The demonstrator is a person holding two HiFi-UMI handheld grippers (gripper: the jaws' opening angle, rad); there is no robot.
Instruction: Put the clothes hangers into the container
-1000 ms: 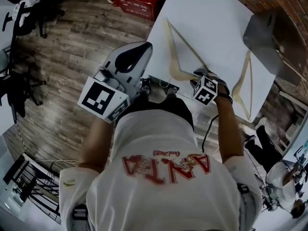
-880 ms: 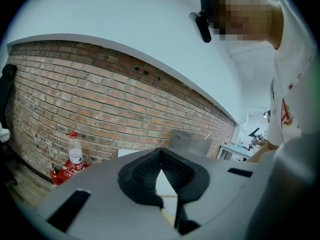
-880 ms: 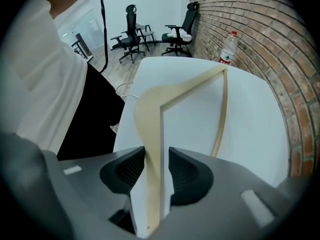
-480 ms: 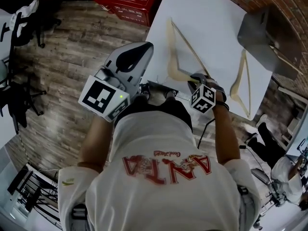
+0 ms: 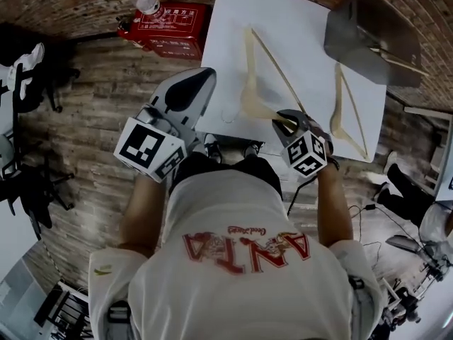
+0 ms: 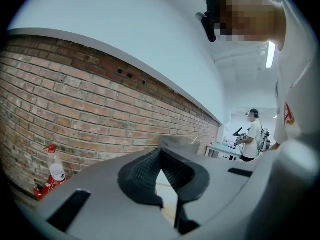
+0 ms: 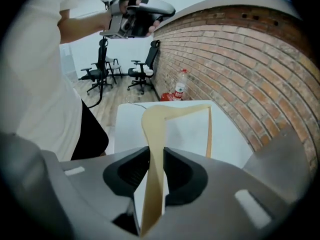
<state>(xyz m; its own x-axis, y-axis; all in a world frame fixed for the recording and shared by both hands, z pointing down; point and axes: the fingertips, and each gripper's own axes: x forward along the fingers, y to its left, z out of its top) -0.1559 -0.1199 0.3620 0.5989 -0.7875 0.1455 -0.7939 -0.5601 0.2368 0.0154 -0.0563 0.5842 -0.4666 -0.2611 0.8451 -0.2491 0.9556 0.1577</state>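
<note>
On the white table [image 5: 297, 13] lie two pale wooden hangers. My right gripper [image 5: 289, 121] is shut on the near arm of the left hanger [image 5: 245, 69], its jaws having just been closing on it. In the right gripper view the hanger [image 7: 154, 149] runs up between the pads, and its far end stays over the table. The second hanger [image 5: 334, 101] lies flat to the right. A grey container [image 5: 361, 34] stands at the table's far right corner with a hanger [image 5: 400, 61] poking out of it. My left gripper [image 5: 204, 76] hangs shut and empty by the table's left edge; its tips [image 6: 160, 151] meet.
A red box [image 5: 166, 27] and a water bottle [image 5: 146, 4] sit on the wooden floor by the brick wall, left of the table. Office chairs [image 5: 21, 83] stand further left. Another person [image 5: 439, 225] is at the right edge.
My right gripper closed on the left hanger's near arm and rose, tilting that end off the table. The left gripper drifted slightly up.
</note>
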